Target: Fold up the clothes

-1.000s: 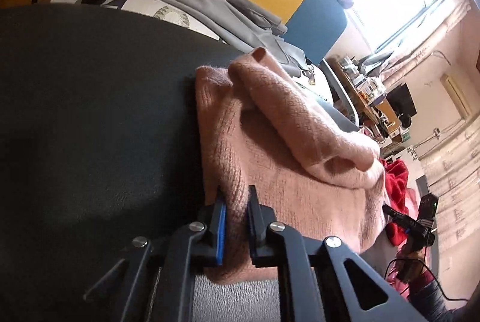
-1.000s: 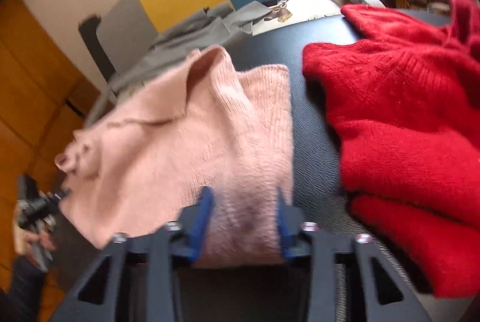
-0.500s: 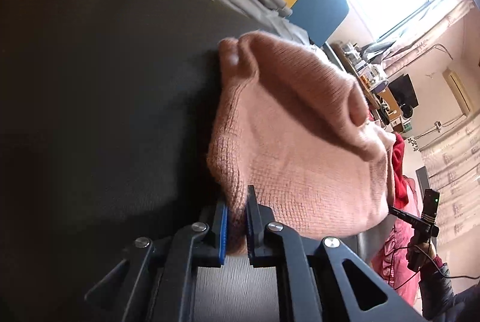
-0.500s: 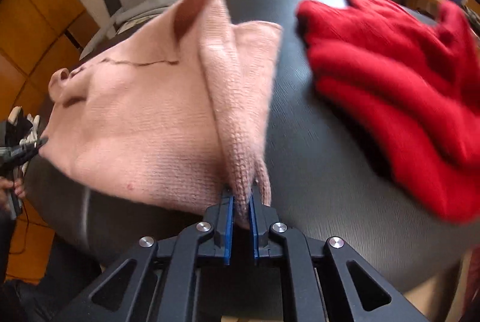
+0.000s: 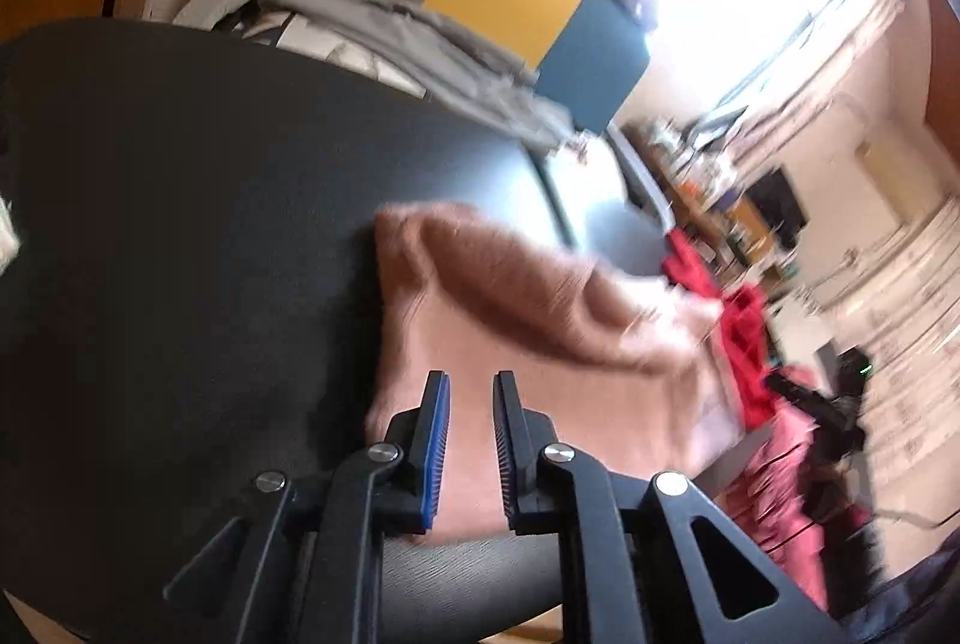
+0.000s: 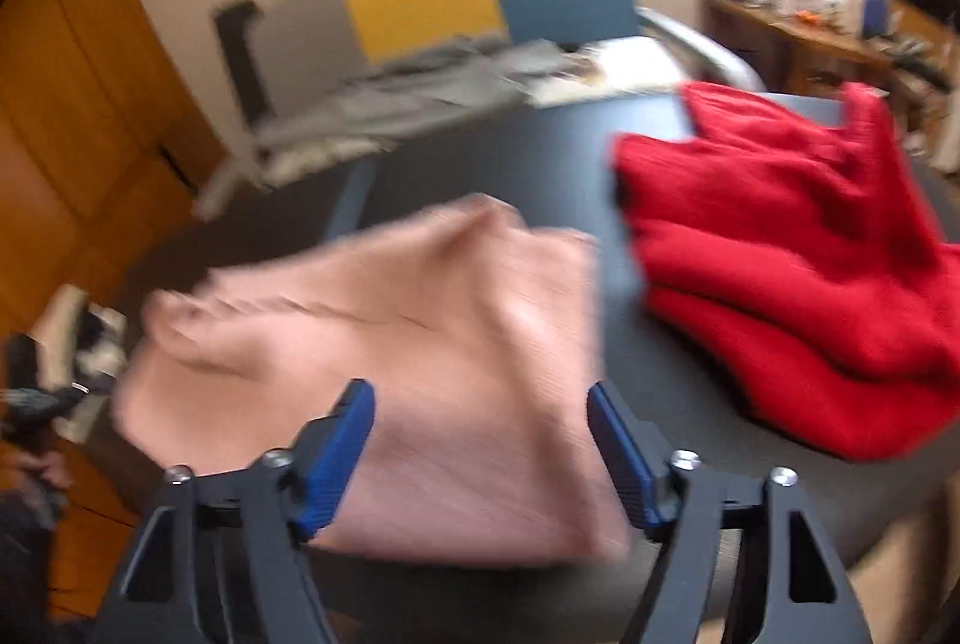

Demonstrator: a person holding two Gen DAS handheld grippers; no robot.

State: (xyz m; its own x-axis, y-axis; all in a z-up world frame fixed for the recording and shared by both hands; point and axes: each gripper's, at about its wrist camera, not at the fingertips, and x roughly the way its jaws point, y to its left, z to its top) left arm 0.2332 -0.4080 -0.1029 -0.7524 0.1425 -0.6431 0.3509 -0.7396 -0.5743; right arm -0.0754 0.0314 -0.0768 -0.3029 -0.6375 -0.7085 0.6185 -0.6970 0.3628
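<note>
Pink sweater [image 6: 420,344] is lying folded, centre frame, on the table [image 5: 180,224]; both grippers are standing parted, holding nothing.
We are keeping the left gripper [image 5: 471,392] and right gripper [image 6: 480,398] low over its near edge, smoothing evenly. Motion blur is hiding the fold lines; the red sweater [image 6: 780,254] is running off right.

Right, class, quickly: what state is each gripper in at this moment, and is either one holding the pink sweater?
Left gripper: open with a narrow gap, holding nothing, over the pink sweater.
Right gripper: wide open, holding nothing.
</note>
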